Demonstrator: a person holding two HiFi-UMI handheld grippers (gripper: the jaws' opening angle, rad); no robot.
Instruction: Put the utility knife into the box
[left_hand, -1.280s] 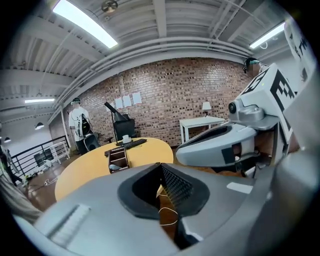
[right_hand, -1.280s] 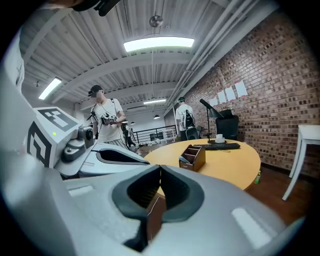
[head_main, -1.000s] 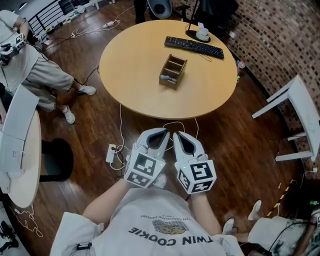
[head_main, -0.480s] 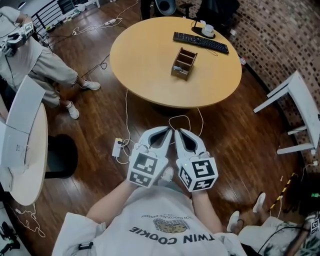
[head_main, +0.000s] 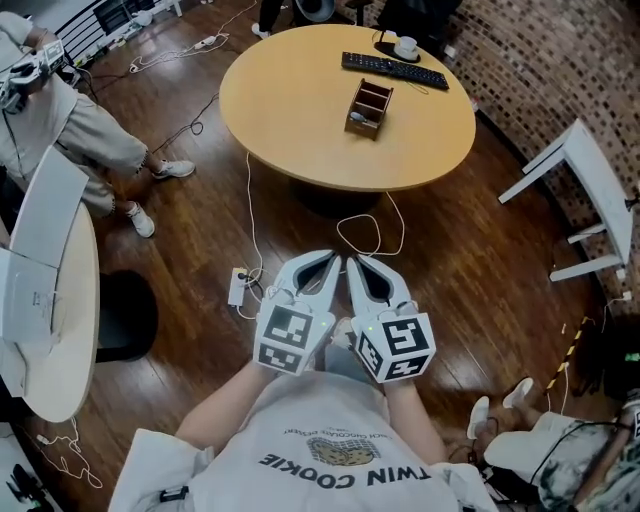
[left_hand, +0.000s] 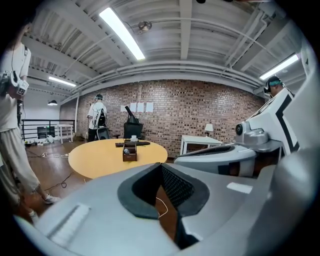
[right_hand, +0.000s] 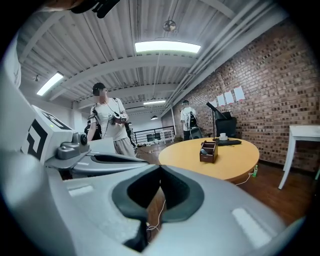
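A brown wooden box (head_main: 367, 108) with compartments stands on the round wooden table (head_main: 300, 110), far ahead of me. It also shows in the left gripper view (left_hand: 129, 151) and in the right gripper view (right_hand: 208, 151). Something small and grey lies in its near compartment; I cannot make out a utility knife. My left gripper (head_main: 331, 260) and right gripper (head_main: 351, 261) hang side by side over the wooden floor, well short of the table. Both are shut with nothing between the pads, as the left gripper (left_hand: 161, 165) and right gripper (right_hand: 160, 168) show in their own views.
A black keyboard (head_main: 395, 70) and a white cup (head_main: 405, 46) sit at the table's far edge. A power strip (head_main: 238, 287) and white cables (head_main: 372, 233) lie on the floor ahead. White tables stand left (head_main: 45, 290) and right (head_main: 590, 190). A person (head_main: 70, 125) stands far left.
The table with the box has slid toward the top of the head view and looks a little farther off. Both grippers stay shut and close together.
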